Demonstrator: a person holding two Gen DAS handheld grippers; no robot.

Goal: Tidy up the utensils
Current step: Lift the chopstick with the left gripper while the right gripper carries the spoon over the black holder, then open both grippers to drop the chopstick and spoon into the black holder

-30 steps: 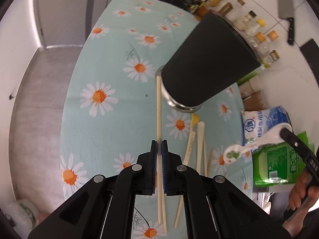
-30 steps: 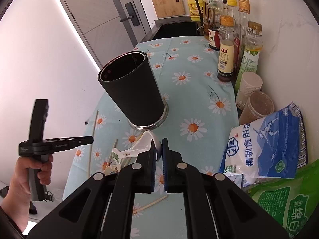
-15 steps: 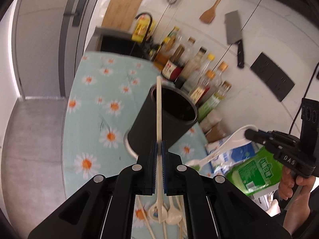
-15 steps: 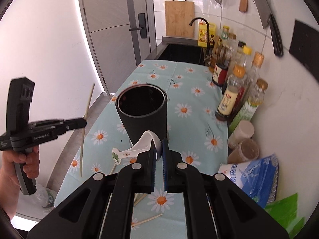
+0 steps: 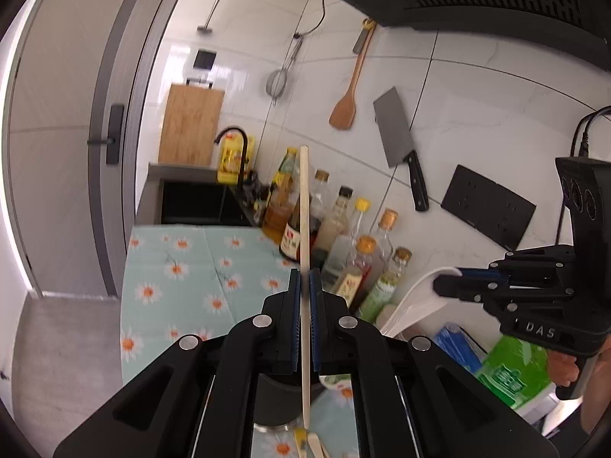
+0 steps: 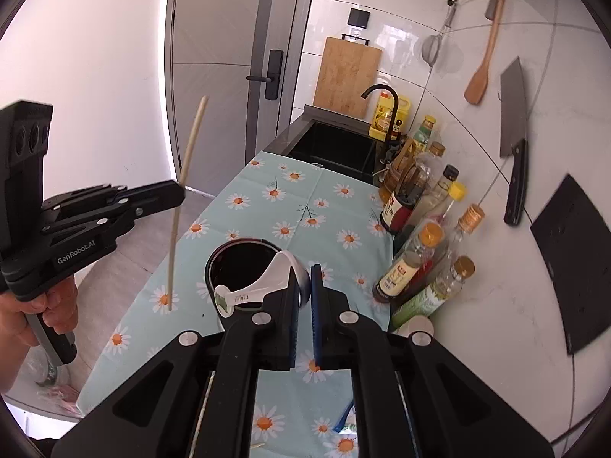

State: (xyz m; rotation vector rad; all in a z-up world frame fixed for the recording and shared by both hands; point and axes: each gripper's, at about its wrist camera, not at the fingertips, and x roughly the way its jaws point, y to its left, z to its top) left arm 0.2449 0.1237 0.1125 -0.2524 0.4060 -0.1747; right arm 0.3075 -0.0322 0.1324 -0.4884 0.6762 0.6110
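Now the left gripper is clamped on a wooden chopstick, which stands nearly upright between its blue pads, above and just left of the black utensil holder. Right of the chopstick, the right gripper pinches a white ceramic spoon by its bowl, the handle reaching over the holder's open mouth. That holder stands on the daisy-print tablecloth. Beyond it, to the right along the wall, condiment bottles are lined up, and a cleaver hangs above them.
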